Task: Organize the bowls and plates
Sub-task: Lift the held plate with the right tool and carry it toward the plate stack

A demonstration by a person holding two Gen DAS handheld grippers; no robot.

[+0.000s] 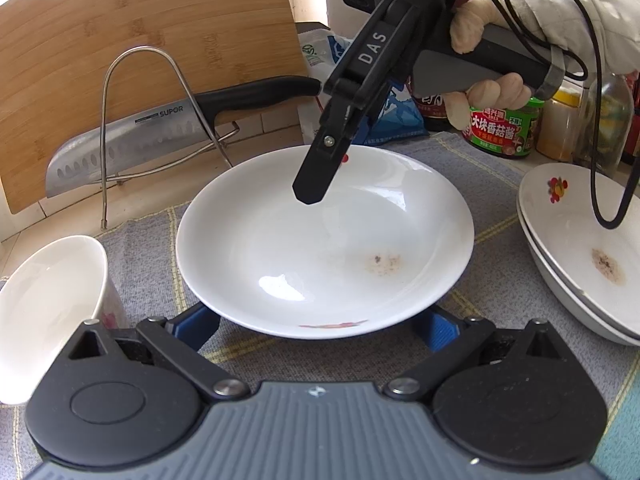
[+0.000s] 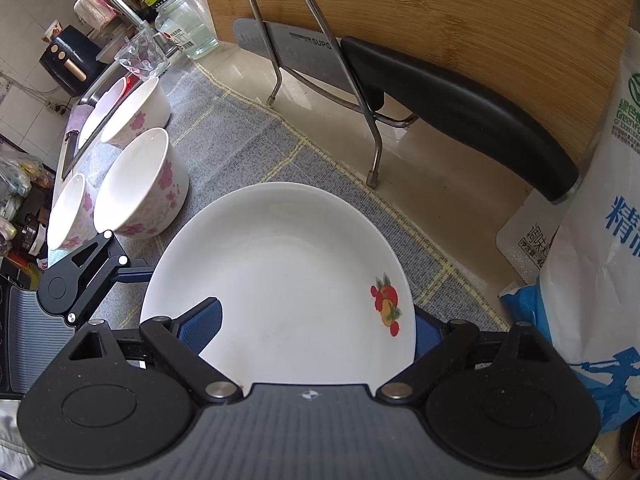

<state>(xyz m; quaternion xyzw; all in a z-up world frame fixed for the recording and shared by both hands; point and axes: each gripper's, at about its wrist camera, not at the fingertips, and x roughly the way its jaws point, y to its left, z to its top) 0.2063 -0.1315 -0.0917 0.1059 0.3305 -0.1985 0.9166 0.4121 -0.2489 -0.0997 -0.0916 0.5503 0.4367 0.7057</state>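
Observation:
A white plate (image 1: 320, 248) with a red fruit print lies on the grey cloth (image 1: 500, 200). My left gripper (image 1: 318, 330) is open, its blue fingers (image 1: 200, 330) spread wide under the plate's near rim. My right gripper (image 1: 310, 194), held by a gloved hand (image 1: 480, 96), reaches down over the far rim. In the right wrist view the same plate (image 2: 288, 272) sits between the right gripper's (image 2: 314, 320) wide fingers: the left pad (image 2: 204, 322) lies over the plate, the right one shows behind the rim by the fruit print (image 2: 386, 308). Neither pad presses on it.
Two stacked plates (image 1: 580, 248) lie at the right and a floral bowl (image 1: 48, 312) at the left. Several floral bowls (image 2: 140, 184) stand toward the sink. A knife (image 1: 160, 136) rests in a wire rack before a bamboo board (image 1: 140, 20). Jars (image 1: 504, 132) and a salt bag (image 2: 600, 240) line the back.

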